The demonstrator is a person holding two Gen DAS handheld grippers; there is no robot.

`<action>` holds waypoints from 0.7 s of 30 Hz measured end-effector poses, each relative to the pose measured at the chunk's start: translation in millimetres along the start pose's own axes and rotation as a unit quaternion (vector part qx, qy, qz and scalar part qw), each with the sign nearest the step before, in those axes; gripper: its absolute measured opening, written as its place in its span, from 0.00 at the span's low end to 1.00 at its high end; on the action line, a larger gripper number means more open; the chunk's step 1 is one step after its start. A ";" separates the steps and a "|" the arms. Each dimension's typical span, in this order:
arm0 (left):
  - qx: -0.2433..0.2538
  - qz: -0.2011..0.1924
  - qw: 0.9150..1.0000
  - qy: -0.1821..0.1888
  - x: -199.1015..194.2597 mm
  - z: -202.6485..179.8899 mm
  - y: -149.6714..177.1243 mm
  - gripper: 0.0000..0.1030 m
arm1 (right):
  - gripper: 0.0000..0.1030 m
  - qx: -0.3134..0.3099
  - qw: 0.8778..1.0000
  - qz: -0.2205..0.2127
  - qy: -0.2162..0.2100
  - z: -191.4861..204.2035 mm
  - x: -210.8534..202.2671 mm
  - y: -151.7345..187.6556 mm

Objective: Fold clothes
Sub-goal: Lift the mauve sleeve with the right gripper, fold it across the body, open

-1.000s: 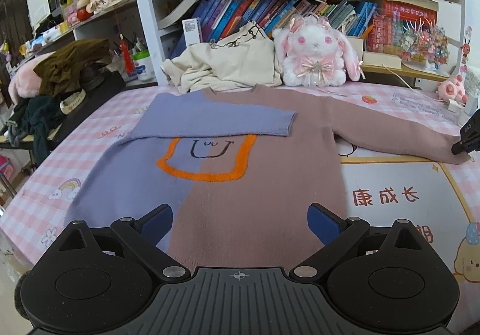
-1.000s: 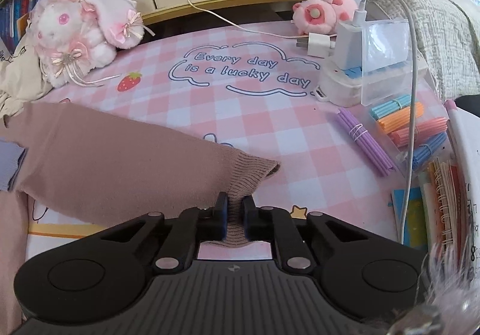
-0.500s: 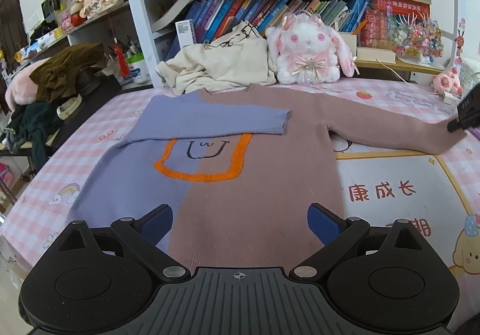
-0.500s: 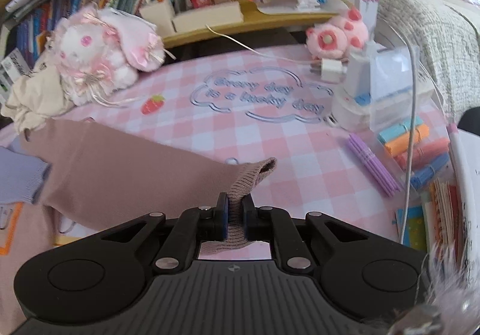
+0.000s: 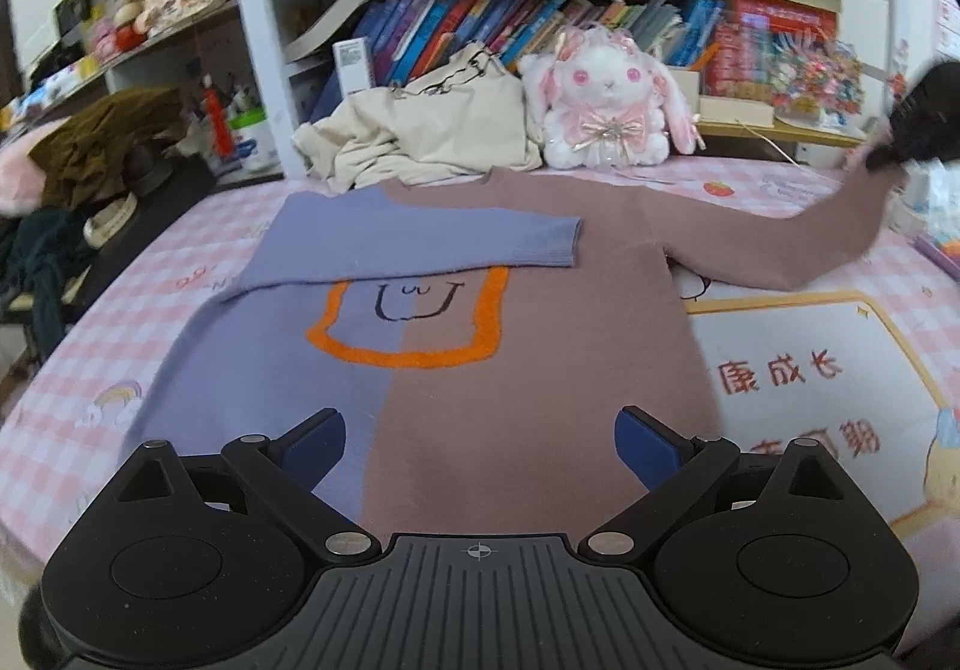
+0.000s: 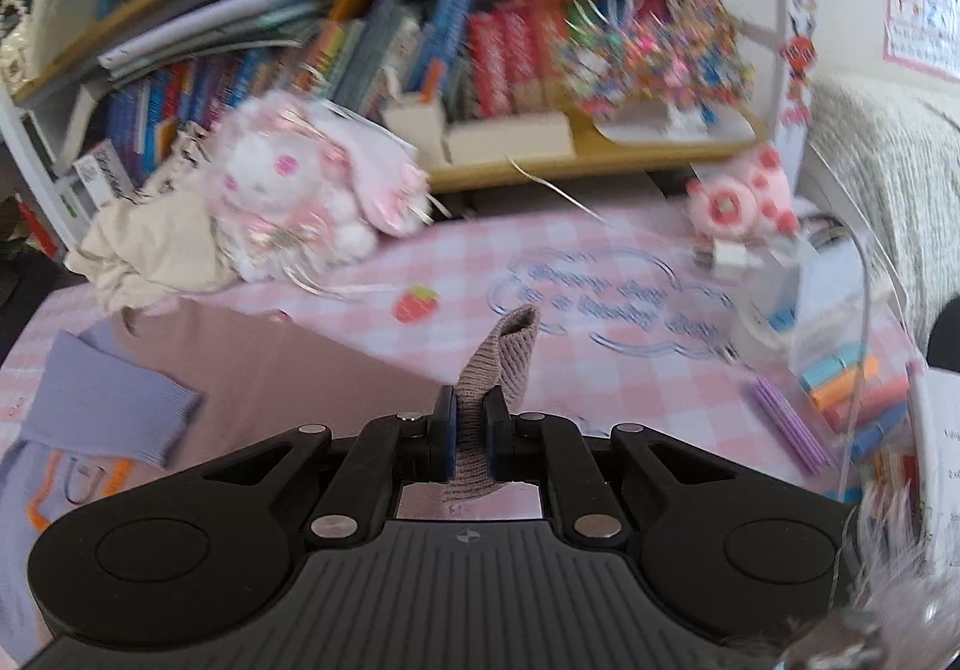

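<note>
A half purple, half mauve sweater lies flat on the pink checked table, with an orange-outlined face on its chest. Its purple sleeve is folded across the chest. My left gripper hangs open just above the hem, holding nothing. Lifted up and to the right, the mauve sleeve ends at my right gripper. The right wrist view shows that gripper shut on the ribbed mauve cuff, raised off the table.
A cream garment and a white-pink plush rabbit sit behind the sweater by the bookshelf. Dark clothes pile at the left. A clear box of coloured sticks, a cable and a pink plush crowd the right.
My right gripper has lifted the mauve cuff off the table and swung it upward, tilting its view toward the bookshelf. The left gripper has stayed open over the hem.
</note>
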State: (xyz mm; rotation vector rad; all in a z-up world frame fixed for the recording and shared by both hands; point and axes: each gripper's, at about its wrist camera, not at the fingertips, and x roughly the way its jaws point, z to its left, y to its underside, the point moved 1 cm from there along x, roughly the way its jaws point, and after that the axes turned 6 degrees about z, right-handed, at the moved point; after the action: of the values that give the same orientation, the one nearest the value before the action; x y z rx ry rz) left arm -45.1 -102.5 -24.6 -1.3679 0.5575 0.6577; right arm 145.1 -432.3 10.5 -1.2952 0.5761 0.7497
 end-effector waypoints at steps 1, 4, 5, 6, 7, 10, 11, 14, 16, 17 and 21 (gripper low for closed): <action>0.012 -0.002 1.000 0.004 -0.4 5.7 -0.4 0.96 | 0.09 -0.001 1.000 -0.005 -0.001 8.5 -2.0 -1.5; 0.037 -0.013 0.999 0.020 -4.1 26.5 -4.3 0.96 | 0.09 -0.005 1.000 -0.016 -0.011 40.5 -7.5 -6.5; 0.046 -0.017 0.999 0.023 -4.7 33.1 -4.9 0.96 | 0.09 -0.009 1.000 -0.019 -0.012 52.1 -8.6 -8.0; 0.054 -0.020 0.998 0.025 -5.0 39.2 -5.0 0.96 | 0.09 -0.013 1.000 -0.022 -0.014 63.7 -9.6 -9.5; 0.063 -0.024 0.997 0.026 -5.3 45.4 -5.2 0.96 | 0.09 -0.017 0.999 -0.026 -0.015 75.3 -10.7 -11.0; 0.087 -0.036 0.995 0.033 -6.4 64.3 -5.3 0.96 | 0.09 -0.030 0.999 -0.035 -0.020 110.1 -13.8 -15.4; 0.094 -0.041 0.994 0.037 -7.0 70.6 -5.2 0.96 | 0.09 -0.034 0.998 -0.038 -0.022 121.8 -14.8 -16.9; 0.118 -0.058 0.990 0.052 -9.0 89.1 -2.4 0.96 | 0.09 -0.048 0.998 -0.041 -0.019 156.2 -14.7 -20.4; 0.129 -0.062 0.988 0.062 -6.6 99.7 0.3 0.96 | 0.09 -0.057 0.997 -0.042 -0.015 177.1 -13.8 -22.8; 0.131 -0.061 0.987 0.066 -5.0 105.0 1.2 0.96 | 0.09 -0.060 0.997 -0.042 -0.015 186.5 -12.7 -24.6; 0.121 -0.061 0.987 0.082 1.1 128.8 0.7 0.96 | 0.08 -0.071 0.996 -0.043 -0.016 224.1 -8.6 -31.8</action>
State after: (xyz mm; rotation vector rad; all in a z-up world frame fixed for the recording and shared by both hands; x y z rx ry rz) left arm -46.8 25.4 -9.5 -1.2215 0.6574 0.3665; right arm 157.0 -217.2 80.3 -1.4281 0.4450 0.7502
